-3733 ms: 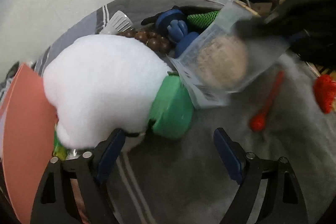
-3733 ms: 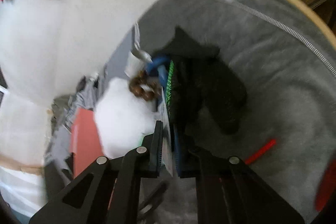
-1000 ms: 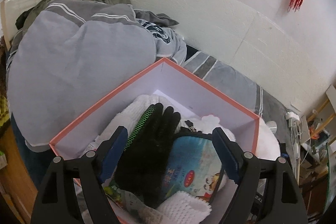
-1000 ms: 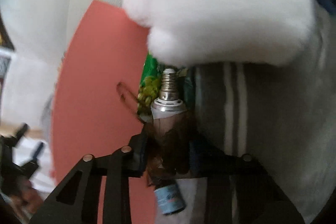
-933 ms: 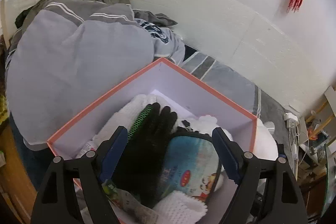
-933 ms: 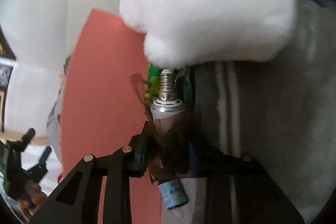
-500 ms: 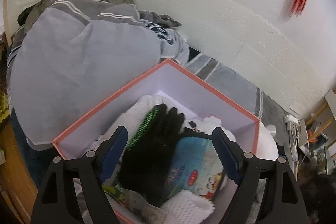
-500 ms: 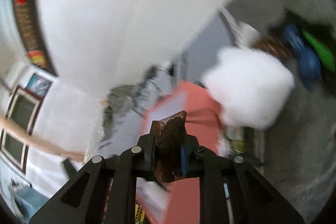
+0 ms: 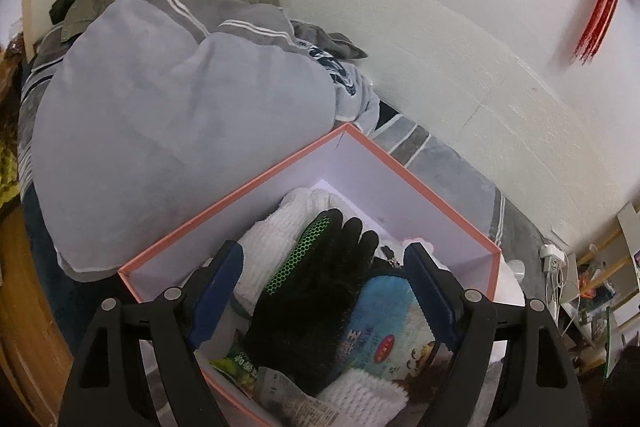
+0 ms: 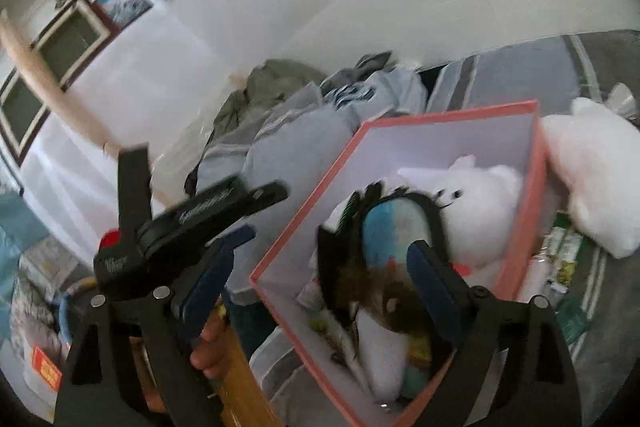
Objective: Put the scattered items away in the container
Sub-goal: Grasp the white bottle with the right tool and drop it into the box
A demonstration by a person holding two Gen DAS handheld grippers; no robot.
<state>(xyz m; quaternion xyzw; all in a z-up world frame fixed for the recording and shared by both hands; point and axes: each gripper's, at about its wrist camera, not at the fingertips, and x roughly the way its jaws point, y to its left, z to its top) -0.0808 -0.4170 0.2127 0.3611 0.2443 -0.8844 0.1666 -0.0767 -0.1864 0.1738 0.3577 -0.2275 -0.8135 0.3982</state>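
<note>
The right gripper [image 10: 320,291] is angled down over the pink box [image 10: 536,187], jaws opening, nothing gripped; brown beads [image 10: 384,291] lie inside. The left gripper [image 9: 324,291], at nine o'clock, is held spread, empty.

the box [image 9: 280,167] looks like matt pink card with a smooth pale lining. in it lie a fuzzy black cloth glove [image 9: 316,291] with a green mesh panel, a glossy printed pouch [image 9: 384,323] and white knitted cloth [image 9: 276,227]. a white plush toy [image 10: 592,163] looks fluffy. the grey bedding [image 9: 160,115] is soft, matt fleece. each tool's fingers [image 9: 218,291] are matt black plastic with blue pads.
</note>
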